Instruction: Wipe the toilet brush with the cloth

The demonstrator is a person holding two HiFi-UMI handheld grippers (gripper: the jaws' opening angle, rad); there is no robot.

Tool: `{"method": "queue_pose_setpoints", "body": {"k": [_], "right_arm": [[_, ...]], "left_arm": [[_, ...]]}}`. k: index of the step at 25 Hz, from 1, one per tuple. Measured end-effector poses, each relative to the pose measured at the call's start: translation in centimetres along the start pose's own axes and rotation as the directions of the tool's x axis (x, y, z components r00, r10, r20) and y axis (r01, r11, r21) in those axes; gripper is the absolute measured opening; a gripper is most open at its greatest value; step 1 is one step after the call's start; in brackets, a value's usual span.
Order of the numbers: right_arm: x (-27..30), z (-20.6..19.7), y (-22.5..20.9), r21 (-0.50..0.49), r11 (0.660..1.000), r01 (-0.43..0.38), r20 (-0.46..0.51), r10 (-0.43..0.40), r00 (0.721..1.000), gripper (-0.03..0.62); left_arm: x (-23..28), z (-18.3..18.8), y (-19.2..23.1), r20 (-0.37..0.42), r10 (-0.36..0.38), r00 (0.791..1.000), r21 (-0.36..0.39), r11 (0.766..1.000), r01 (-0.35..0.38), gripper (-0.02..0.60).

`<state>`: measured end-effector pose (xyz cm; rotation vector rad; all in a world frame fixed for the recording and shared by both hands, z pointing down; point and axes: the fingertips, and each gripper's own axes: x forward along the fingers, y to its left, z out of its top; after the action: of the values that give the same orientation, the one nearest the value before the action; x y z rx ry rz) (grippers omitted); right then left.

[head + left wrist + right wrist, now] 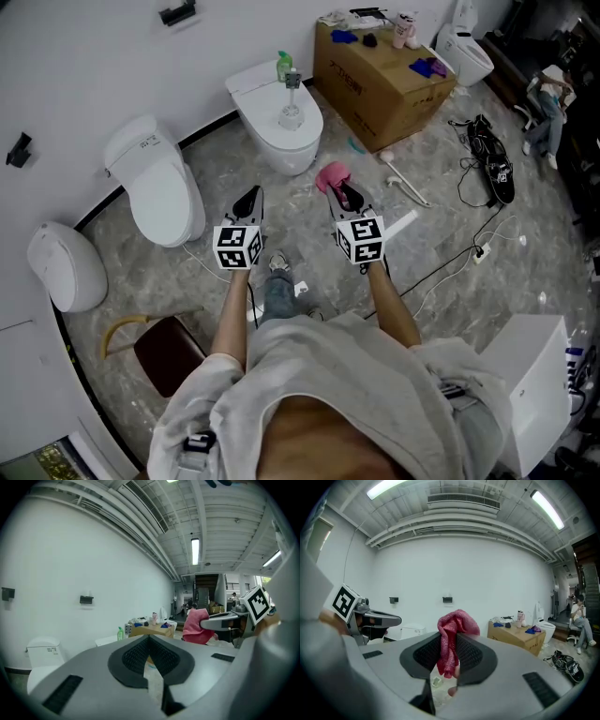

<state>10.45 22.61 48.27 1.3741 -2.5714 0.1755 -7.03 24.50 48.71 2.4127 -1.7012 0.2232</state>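
So, nothing has actually been wiped here, as far as I can see. The right hand-held gripper (449, 645) is clamped on the crumpled pink terry cloth (453, 629). Its own view shows the fabric pinched between the two dark pads and bunching out above them, so the "get the cloth" part is sorted. In the head view that same cloth (329, 175) hangs off the front of the right hand-held gripper (345, 194), out over the grey marbled floor (187, 281). The left hand-held gripper (149, 640) is closed with nothing in it: the pads meet at the tips and only floor shows through the gap below. It's held level with the other one, just to its left. The toilet brush is a bit of a guess. I think it's the slim grey-topped thing standing in a clear holder (292, 103) on the closed lid of the middle white toilet (258, 94), next to a green bottle (284, 66). It's ahead of both grippers and well apart from them, touched by neither. So what's left is pretty much the whole job: get over there, grab the brush with the free left one I'd guess, then run the cloth along it.
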Motion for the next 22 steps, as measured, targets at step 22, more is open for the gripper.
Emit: {"method": "queue_pose_setpoints", "body": {"k": [22], "right_arm": [[23.7, 8.8, -6.5, -0.022, 0.989, 0.145, 0.026, -0.145, 0.989, 0.1]], "left_arm": [[21.6, 8.1, 17.2, 0.052, -0.134, 0.99, 0.015, 0.991, 0.134, 0.018]]}}
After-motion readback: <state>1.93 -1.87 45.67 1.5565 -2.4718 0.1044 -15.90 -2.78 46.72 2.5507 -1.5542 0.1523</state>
